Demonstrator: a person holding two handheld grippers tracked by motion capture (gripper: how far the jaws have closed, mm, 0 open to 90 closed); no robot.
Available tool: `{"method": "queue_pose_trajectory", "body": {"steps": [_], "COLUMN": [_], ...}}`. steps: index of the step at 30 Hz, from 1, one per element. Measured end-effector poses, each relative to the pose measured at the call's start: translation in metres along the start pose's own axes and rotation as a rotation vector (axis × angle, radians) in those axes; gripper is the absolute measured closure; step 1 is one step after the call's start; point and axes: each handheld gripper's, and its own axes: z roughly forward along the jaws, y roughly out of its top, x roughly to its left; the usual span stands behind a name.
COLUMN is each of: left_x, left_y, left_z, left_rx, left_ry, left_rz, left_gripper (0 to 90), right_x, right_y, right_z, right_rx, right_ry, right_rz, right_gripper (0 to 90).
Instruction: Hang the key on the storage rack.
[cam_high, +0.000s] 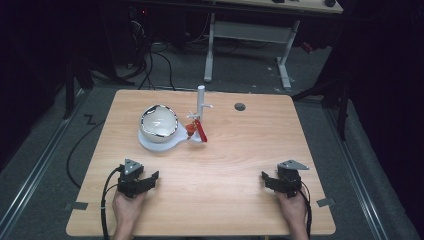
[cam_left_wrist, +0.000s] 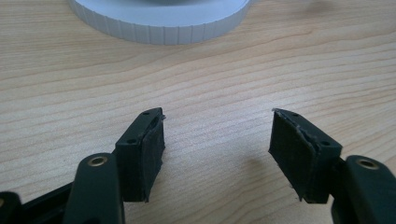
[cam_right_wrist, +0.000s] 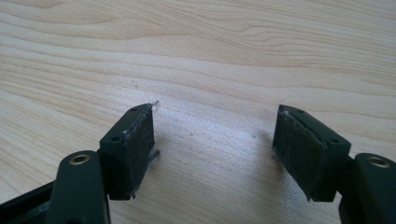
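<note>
A round dark plug (cam_high: 240, 106) sits in the wooden table (cam_high: 240, 150), with a white-legged desk (cam_high: 250, 30) beyond.

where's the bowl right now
In the high view the bowl sits on a white base left of centre on the table, just left of the white post with red parts, beyond the left gripper.

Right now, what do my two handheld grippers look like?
Both the left gripper and the right gripper are black two-jaw tools with flat, worn, frayed rubber pads, brass-coloured pivot rivets and a grey three-cornered plate on top. A black cable trails from each. Forearms are bare, no sleeves visible.
</note>
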Motion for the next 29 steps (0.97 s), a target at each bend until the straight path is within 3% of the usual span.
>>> {"method": "queue_pose_trajectory", "body": {"steps": [16,29], "left_x": [-0.01,-0.01], "left_y": [0.001,0.002], "left_z": [0.005,0.005], "left_rx": [0.041,0.043], "left_ry": [0.081,0.073], "left_rz": [0.07,0.071], "left_gripper": [30.7,28.2], "right_x": [0.0,0.0], "right_y": [0.0,0.0], "right_z": [0.0,0.0], "right_rx": [0.0,0.0], "right_ry": [0.0,0.001], "right_rz": [0.001,0.0], "right_gripper": [29.8,29.7]}}
